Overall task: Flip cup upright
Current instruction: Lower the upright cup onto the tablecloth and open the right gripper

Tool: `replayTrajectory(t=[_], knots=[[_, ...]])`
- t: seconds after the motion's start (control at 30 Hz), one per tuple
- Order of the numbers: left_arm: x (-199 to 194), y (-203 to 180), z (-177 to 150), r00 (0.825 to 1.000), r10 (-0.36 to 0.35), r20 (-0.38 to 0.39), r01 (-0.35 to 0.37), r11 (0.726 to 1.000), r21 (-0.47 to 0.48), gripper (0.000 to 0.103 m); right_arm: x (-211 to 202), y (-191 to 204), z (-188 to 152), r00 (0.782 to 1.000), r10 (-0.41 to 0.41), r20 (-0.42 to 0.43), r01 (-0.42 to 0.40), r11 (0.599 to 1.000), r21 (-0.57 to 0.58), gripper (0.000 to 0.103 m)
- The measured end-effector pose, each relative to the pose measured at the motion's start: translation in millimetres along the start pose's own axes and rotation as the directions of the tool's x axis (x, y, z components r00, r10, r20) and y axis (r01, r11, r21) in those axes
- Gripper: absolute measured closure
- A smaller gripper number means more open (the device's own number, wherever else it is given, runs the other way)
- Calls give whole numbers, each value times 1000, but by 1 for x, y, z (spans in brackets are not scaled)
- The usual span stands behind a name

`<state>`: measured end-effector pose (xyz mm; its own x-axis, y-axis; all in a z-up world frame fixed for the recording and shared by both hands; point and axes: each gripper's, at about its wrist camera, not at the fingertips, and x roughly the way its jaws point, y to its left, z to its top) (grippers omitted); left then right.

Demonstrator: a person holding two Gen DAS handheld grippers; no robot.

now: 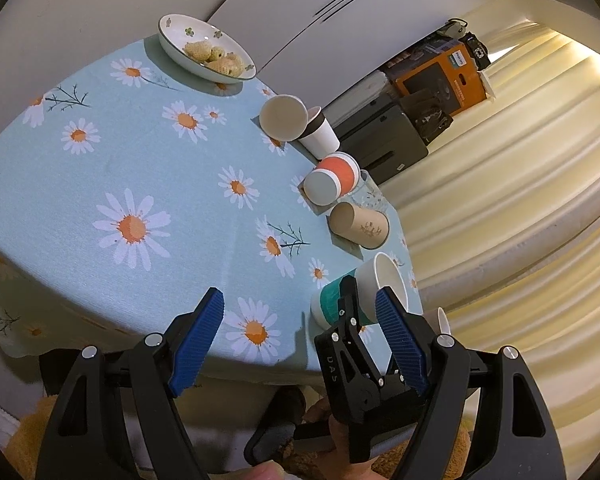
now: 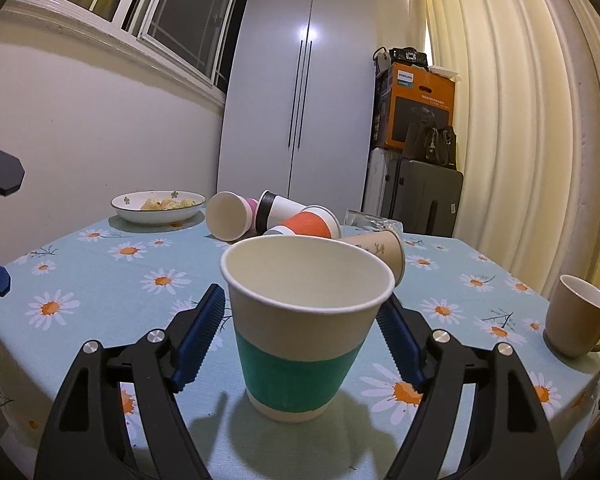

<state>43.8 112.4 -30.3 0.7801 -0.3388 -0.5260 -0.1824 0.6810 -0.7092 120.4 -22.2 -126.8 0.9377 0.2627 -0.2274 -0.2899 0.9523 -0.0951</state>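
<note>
Cups: one upright green-banded paper cup (image 2: 304,328) between the right gripper's (image 2: 302,330) wide jaws, four paper cups toppled behind, one ceramic mug (image 2: 578,316); left gripper (image 1: 300,326) jaws wide, empty.

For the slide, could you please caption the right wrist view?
Open right gripper flanks the upright green-banded paper cup on the daisy tablecloth; other cups lie behind.

In the left wrist view, the right gripper (image 1: 362,300) covers part of the green-banded cup (image 1: 328,304). The orange box's (image 2: 420,108) print is too small to read. The mug's (image 2: 580,316) handle is cut off.
</note>
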Motion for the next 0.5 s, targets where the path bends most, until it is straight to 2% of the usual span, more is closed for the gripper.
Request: replayTrajectory(t=[0.23, 0.37, 0.43, 0.5], knots=[[1, 1, 0, 1000, 3, -4, -3, 1000, 3, 27, -7, -5, 2, 1000, -4, -2, 4, 1000, 21, 19], [-1, 1, 0, 1000, 6, 3, -6, 1000, 12, 27, -13, -7, 6, 1000, 5, 10, -6, 1000, 31, 13], [-2, 0, 0, 1000, 6, 8, -6, 1000, 13, 16, -15, -8, 9, 1000, 8, 11, -9, 999, 37, 11], [-2, -1, -1, 1000, 8, 11, -8, 1000, 19, 16, -17, -9, 11, 1000, 6, 15, -7, 999, 40, 10]])
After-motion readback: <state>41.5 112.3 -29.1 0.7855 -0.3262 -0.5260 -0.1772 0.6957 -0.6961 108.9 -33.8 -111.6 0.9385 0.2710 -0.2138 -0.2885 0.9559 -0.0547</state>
